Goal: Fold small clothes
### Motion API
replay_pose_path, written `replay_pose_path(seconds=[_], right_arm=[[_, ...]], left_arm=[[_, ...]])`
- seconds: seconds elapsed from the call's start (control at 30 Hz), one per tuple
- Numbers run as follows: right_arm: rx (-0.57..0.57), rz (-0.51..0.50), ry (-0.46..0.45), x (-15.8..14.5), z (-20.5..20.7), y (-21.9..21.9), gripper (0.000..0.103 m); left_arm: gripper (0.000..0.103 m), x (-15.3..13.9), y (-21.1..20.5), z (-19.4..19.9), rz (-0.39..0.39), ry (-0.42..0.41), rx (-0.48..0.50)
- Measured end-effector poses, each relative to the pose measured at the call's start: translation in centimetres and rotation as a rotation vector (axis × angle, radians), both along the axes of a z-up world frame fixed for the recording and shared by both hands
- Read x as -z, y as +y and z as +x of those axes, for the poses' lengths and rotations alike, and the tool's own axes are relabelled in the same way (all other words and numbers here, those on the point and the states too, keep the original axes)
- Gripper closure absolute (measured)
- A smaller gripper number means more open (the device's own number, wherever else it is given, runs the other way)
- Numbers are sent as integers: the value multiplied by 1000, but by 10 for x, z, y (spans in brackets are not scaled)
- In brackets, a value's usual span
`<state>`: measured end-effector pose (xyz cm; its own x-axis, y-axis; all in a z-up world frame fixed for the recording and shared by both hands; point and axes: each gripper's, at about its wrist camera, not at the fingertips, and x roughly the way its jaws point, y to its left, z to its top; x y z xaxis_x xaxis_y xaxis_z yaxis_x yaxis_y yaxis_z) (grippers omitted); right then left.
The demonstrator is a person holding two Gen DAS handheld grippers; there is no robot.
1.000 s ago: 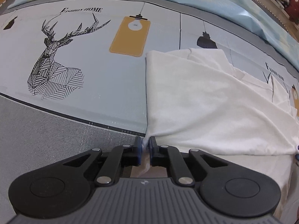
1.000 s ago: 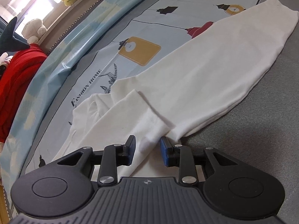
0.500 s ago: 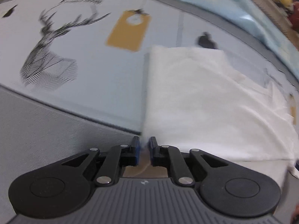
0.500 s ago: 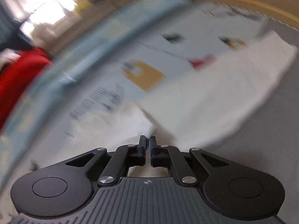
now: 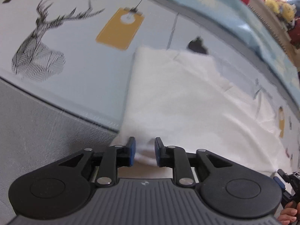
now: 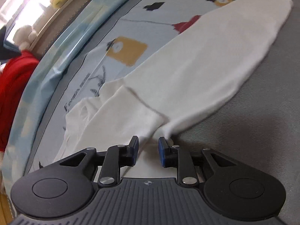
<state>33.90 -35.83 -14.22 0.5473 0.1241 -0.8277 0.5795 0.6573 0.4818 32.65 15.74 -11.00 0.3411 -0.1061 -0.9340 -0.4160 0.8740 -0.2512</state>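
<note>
A white garment (image 5: 183, 101) lies folded lengthwise on a printed bedsheet; in the right wrist view it shows as a long white band (image 6: 196, 75) with a sleeve folded over it. My left gripper (image 5: 143, 151) is open, its blue pads on either side of the garment's near left corner. My right gripper (image 6: 148, 151) is open over the garment's near edge by the sleeve fold. The right gripper also shows at the left wrist view's lower right edge (image 5: 286, 183).
The bedsheet (image 5: 75, 86) has a deer print (image 5: 39, 46), yellow tags and a grey border (image 6: 262, 131). A light blue quilt (image 6: 56, 56) runs along the far side. A red cloth (image 6: 13, 86) and plush toys (image 6: 26, 35) lie beyond it.
Both grippers were shut on the garment's near edge half a second ago and have now opened, letting the cloth go. The garment lies flat.
</note>
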Motion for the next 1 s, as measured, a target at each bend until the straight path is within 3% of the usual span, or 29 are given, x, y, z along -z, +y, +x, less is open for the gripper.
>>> replay_pose_path(seconds=[0.1, 0.23, 0.57, 0.8, 1.0], right_arm=[[20, -33, -42, -15, -2, -8, 75], [53, -107, -90, -29, -10, -30, 71], [226, -186, -80, -9, -44, -144, 71], [450, -82, -94, 35, -58, -230, 71], [526, -67, -198, 52, -51, -256, 72]], left_arm=[[55, -24, -13, 2, -16, -77, 22], [54, -41, -38, 1, 24, -124, 81], [54, -45, -90, 5, 89, -150, 220], [54, -37, -99, 9, 99, -137, 228], [54, -35, -96, 9, 110, -130, 241]])
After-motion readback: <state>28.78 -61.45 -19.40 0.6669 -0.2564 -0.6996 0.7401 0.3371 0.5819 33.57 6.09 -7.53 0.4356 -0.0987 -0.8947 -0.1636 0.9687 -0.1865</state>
